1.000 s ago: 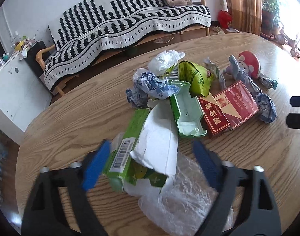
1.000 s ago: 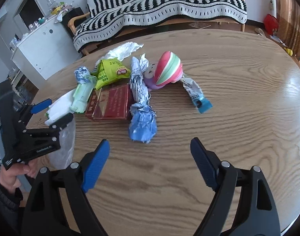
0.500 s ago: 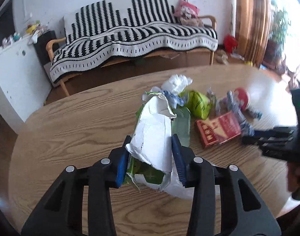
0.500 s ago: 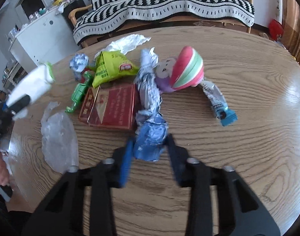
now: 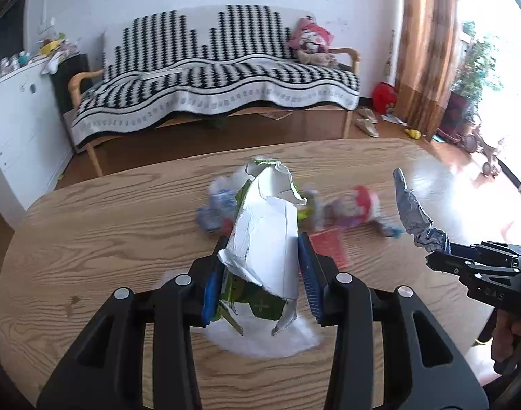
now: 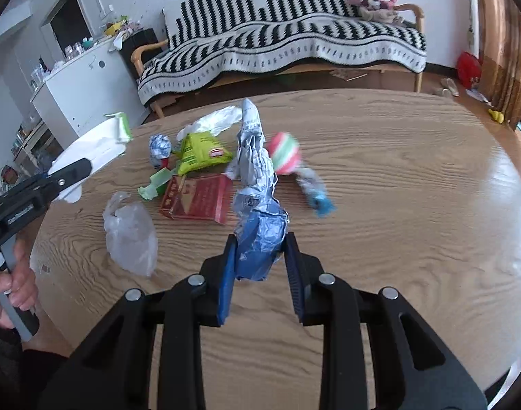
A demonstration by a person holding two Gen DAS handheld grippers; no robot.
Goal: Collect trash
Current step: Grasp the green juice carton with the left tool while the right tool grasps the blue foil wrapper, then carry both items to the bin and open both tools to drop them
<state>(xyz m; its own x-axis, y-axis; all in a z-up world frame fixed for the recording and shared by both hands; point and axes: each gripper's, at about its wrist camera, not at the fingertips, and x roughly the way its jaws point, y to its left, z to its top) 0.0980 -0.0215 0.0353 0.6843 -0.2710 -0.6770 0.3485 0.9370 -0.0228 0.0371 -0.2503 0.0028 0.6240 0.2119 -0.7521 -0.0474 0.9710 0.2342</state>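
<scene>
1. Left claw (image 5: pixel 260 283) is clamped on a torn green-and-white carton (image 5: pixel 263 239). The pads press its two flat sides near the lower end, and the ripped flap points up and away. Judgement: gripping low on the stiffer folded part keeps the carton from crumpling out.
2. Right claw (image 6: pixel 258 266) is clamped on the blue end of a long crumpled wrapper (image 6: pixel 257 184). The silver-printed tail stands up ahead of the pads. Judgement: the bunched blue end is the thickest part, so it gives the surest hold.
3. Both pieces look lifted clear of the worktop (image 6: pixel 397 177); the contact is not fully visible.
4. Trash left on the worktop, clustered near its middle: clear bag (image 6: pixel 130 229), red box (image 6: pixel 199 198), green tray (image 6: pixel 156 182), yellow-green packet (image 6: pixel 200 152), foil ball (image 6: pixel 159 147), white plastic (image 6: pixel 212 121), small blue-tipped wrapper (image 6: pixel 315 191). A striped red-and-green toy (image 6: pixel 286 153) sits among them; blurred.
5. Worktop: rounded, wood-grain, glare on the right side.
6. Room: sofa (image 6: pixel 284 41) with a black-and-white throw beyond the worktop, white cabinet (image 6: pixel 86 85) at left, curtain (image 5: pixel 427 51) at right. No bin is visible in either view.
</scene>
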